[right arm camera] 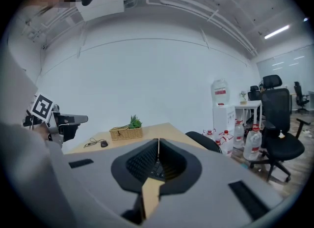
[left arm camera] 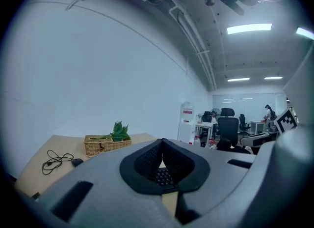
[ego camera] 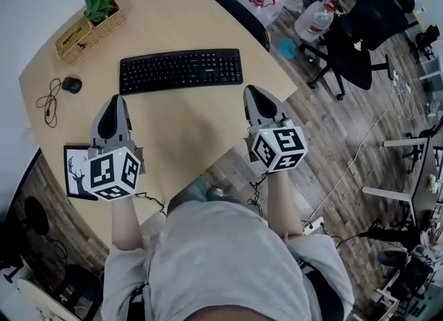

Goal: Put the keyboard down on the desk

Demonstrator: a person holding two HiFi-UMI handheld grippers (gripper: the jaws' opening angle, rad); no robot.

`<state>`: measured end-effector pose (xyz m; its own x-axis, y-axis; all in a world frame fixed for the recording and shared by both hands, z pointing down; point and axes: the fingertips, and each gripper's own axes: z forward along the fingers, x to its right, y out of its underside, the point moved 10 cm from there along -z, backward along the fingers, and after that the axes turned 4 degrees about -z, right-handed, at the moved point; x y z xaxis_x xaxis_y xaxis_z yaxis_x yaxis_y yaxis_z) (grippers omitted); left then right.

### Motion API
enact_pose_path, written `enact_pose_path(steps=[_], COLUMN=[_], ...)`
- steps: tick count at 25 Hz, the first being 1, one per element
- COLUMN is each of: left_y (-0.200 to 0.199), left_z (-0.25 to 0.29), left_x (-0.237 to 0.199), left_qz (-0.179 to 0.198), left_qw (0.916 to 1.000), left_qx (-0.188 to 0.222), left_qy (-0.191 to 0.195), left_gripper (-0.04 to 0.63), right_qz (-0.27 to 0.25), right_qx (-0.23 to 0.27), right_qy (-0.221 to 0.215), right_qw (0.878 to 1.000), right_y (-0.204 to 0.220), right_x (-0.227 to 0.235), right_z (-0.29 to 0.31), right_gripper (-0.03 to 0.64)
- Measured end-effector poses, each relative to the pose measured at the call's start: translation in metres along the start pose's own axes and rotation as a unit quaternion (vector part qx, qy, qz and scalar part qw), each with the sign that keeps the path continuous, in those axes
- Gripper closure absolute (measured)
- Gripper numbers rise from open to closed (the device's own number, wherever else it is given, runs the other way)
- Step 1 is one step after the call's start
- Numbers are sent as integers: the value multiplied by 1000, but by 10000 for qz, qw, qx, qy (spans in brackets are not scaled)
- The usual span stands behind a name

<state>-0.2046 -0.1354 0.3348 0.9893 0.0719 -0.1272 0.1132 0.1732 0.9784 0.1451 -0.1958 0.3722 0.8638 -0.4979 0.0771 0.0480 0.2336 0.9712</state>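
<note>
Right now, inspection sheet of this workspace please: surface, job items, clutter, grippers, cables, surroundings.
Surface: wooden desk.
Job's things: black keyboard flat on desk, ungripped.
Clutter: wicker basket with plant, mouse, framed deer picture at the left edge.
Grippers: left gripper and right gripper both shut, empty, short of the keyboard.
Cables: mouse cable coiled on desk; white cable on floor.
Surroundings: office chair, water bottles, wood floor.

Desk (ego camera: 181, 129) carries keyboard (ego camera: 181, 70), mouse (ego camera: 71, 85), basket (ego camera: 90, 30), framed picture (ego camera: 77, 172).
</note>
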Motion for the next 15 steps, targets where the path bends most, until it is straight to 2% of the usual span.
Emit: enact_pose_path(steps=[15], left_y=[-33], left_z=[-89], left_x=[46], left_qz=[57], left_qw=[9974], left_qx=[709], left_qy=[105], left_gripper=[586], right_qz=[-220], right_qx=[658], right_qy=[29], right_qw=[9976], right_y=[-28], right_x=[-20], right_z=[-89], right_gripper=[602])
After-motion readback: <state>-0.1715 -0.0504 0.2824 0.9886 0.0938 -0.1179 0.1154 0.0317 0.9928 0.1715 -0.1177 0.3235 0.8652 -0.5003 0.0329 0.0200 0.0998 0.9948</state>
